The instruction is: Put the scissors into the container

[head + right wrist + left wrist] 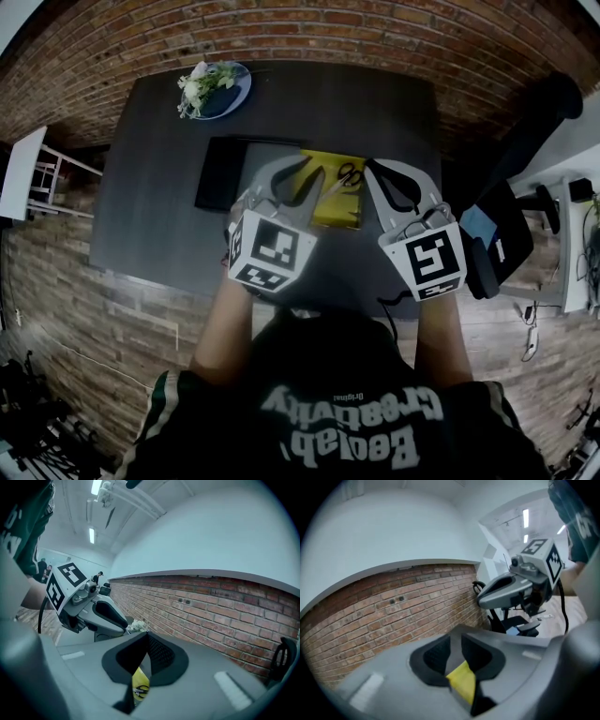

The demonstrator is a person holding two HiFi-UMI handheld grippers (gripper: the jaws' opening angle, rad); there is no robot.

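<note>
On the dark table (159, 216) lies a flat yellow container (330, 208), and a pair of scissors (350, 174) rests on it at its far end. My left gripper (298, 180) hovers over the container's left edge, shut and empty. My right gripper (384, 180) hangs just right of the scissors, also shut on nothing. In the left gripper view, yellow (461, 679) shows below the closed left gripper (457, 639). The right gripper view shows the scissors' handle loops (139, 691) on yellow under the closed right gripper (147, 637).
A black tray (223, 173) lies left of the yellow container. A blue plate with flowers (214, 89) stands at the table's far left corner. A black office chair (502, 230) stands to the right. A brick wall (309, 33) runs behind the table.
</note>
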